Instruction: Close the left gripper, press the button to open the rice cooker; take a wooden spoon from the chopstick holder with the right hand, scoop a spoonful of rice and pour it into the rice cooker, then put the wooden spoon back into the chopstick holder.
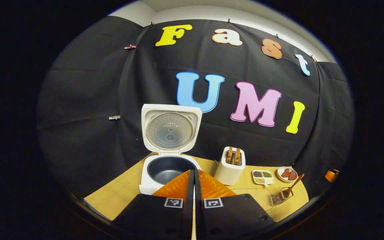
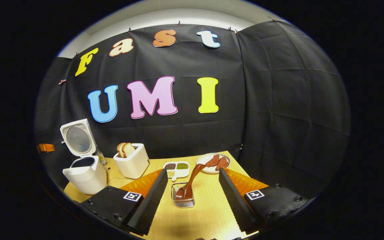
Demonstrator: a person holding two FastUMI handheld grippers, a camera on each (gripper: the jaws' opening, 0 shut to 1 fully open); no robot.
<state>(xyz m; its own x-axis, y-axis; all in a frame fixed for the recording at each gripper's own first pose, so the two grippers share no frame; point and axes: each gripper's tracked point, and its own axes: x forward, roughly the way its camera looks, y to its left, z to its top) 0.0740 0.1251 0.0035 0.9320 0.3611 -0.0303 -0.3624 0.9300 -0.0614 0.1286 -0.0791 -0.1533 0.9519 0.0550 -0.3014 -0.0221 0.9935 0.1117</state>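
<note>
A: So, where do the two tongs stand right now?

B: The left tongs (image 1: 193, 186) are pressed together, their two fingers meeting with no gap and nothing between them. Straight ahead of their tips sits the white rice cooker (image 1: 165, 170), its lid (image 1: 171, 128) swung up and standing upright behind the dark inner pot. Since the lid is already up, I judge the button press done; fingers held together make a blunt point suited to pushing a button.

A: And the right tongs?

B: The right tongs (image 2: 192, 186) are spread wide and empty, hovering above the desk (image 2: 208, 206). Between their fingers, a little ahead, stands the wire chopstick holder (image 2: 183, 197). The wooden spoon (image 2: 190, 181) rests in it bowl down, its handle leaning up and away, toward the right finger's side. The wide gap looks meant to straddle that handle (nothing touches it yet).

A: Where is the rice to scoop?

B: Beyond the holder lies a small divided dish (image 2: 176, 168) with dark, green and pale grains in separate sections; the pale section is likely the rice, though I cannot be sure. Farther ahead, a plate (image 2: 213, 163) carries reddish pieces. Left of the tongs stands a toaster (image 2: 132, 163) with bread slices, and the cooker is farther left again.

A: What does the next move call for?

B: Probably lowering the right tongs around the slanted handle and closing on it firmly, as a tilted handle can slip.
</note>
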